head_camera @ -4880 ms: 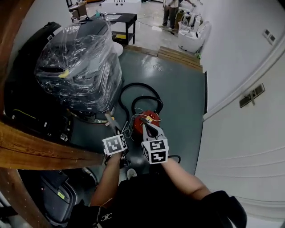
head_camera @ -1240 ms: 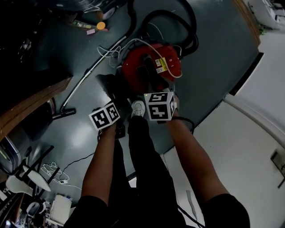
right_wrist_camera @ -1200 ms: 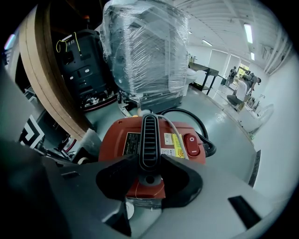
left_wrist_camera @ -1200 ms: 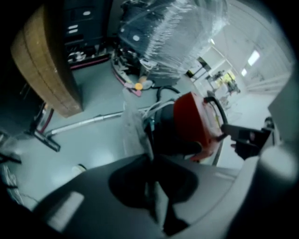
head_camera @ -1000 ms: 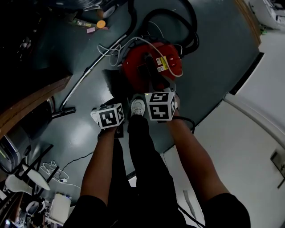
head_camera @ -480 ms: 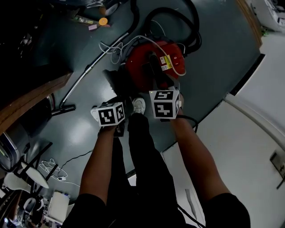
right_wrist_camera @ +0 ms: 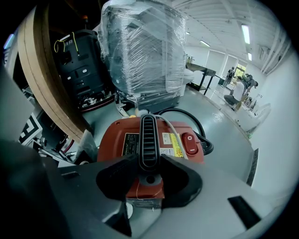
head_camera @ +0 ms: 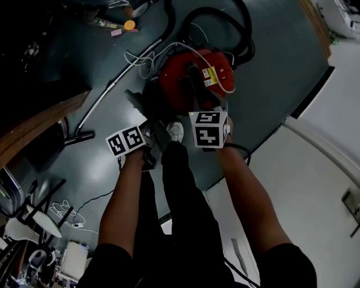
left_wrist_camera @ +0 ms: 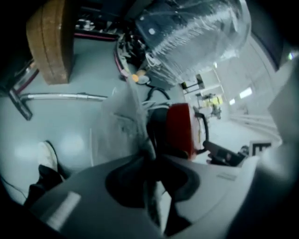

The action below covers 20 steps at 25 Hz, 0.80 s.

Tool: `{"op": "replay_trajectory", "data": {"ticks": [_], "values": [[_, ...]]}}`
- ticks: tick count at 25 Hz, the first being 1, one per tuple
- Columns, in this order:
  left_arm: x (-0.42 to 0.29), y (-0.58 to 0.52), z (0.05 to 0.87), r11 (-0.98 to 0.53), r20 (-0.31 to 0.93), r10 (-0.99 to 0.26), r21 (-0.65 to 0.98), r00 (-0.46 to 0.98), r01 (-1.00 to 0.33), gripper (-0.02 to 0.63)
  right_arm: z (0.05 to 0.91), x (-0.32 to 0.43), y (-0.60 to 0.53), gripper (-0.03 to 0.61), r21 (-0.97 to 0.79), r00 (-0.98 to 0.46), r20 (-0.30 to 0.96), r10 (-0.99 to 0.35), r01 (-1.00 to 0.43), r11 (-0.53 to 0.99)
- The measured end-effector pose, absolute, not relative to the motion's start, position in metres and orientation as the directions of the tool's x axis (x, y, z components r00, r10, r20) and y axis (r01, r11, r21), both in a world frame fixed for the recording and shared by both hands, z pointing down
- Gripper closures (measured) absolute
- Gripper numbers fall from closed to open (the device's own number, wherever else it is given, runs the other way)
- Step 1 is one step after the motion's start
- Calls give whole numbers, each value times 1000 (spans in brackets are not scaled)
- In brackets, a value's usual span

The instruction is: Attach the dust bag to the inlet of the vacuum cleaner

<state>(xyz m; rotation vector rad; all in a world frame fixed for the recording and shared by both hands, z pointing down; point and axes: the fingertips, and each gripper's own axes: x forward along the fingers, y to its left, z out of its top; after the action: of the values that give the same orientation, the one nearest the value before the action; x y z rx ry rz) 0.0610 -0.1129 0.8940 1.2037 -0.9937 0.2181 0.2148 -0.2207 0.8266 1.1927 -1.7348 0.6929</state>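
- Dust bag [left_wrist_camera: 122, 133], a thin, pale grey sheet, is rising out of the left hand-held gripper [left_wrist_camera: 150, 164], just beside the dark open end of the red vacuum cleaner [left_wrist_camera: 180, 130].
- This gripper's jaws have just been opening. They are now standing narrowly apart, with the bag's lower edge sitting in the gap and a strip of light showing beside it.
- Right hand-held gripper [right_wrist_camera: 148, 169] is clamping the black ribbed handle [right_wrist_camera: 148, 135] on top of the vacuum cleaner, one jaw pressing on each side.
- Vacuum cleaner is sitting on the green floor [head_camera: 270, 67], with its black hose [head_camera: 225, 17] coiling behind it.
- Metal tube [left_wrist_camera: 65, 96] is lying on the floor to the left, well apart from the bag.
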Motion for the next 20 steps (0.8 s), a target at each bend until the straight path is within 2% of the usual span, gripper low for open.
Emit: {"op": "replay_trajectory", "data": {"ticks": [4,5,7,9,12,17,20], "values": [[58,-115,892,498,668,-431,736,606,-458,537,826,214,-221,437,40,-136,892,-431,-926,374],[58,-116,892,489,665,-433,741,609,-460,535,826,214,-221,439,39,-137,892,-431,-927,374],[62,-117,893,377,701,-370,713,610,-591,534,826,215,-221,437,40,-137,892,-430,-925,378],[69,-117,893,199,753,-267,654,601,-730,534,827,214,-221,439,38,-141,892,-430,-924,381],[74,-117,892,49,783,-179,611,595,-790,534,828,215,-221,437,38,-143,892,-429,-922,385],[75,-117,891,90,789,-189,607,584,-790,517,827,215,-220,437,28,-149,889,-432,-926,376],[77,-118,886,126,788,-222,607,574,-784,484,823,213,-220,437,-14,-166,879,-447,-946,324]]}}
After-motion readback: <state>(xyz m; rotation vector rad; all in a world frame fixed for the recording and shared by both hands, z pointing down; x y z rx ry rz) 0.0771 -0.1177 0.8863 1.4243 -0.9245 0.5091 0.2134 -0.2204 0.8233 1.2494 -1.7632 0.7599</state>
